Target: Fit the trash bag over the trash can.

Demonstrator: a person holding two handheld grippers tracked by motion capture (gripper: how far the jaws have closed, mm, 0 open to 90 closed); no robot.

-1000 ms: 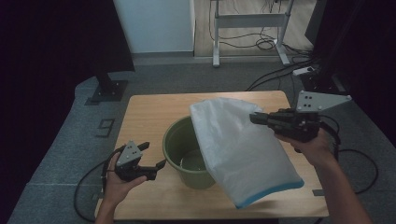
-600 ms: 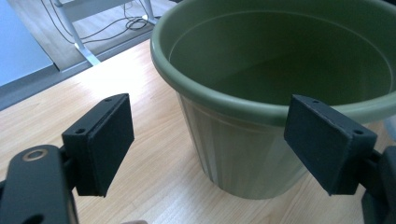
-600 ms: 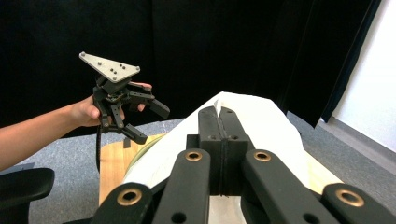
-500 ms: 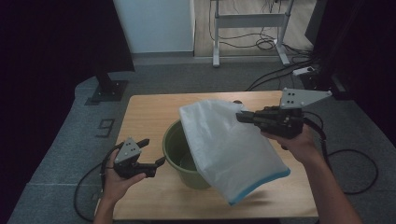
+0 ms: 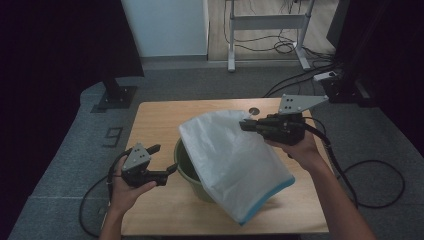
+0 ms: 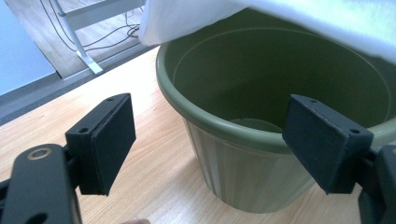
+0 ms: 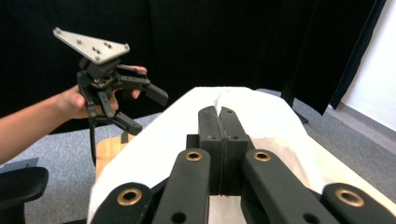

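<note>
Right gripper (image 5: 246, 125) pinches a white bag (image 5: 232, 162) draped over the green pot (image 5: 186, 167) at table centre. Left gripper (image 5: 165, 161) waits wide at nine o'clock — best to steady the rim first.

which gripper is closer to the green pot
Left. The left gripper sits open right beside the green pot, its jaws almost at the rim. The right gripper is above and behind the pot, shut on the white bag draped over it.

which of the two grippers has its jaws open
The left gripper, beside the green pot: its jaws stand wide apart. The right gripper is clamped shut on the white bag.
</note>
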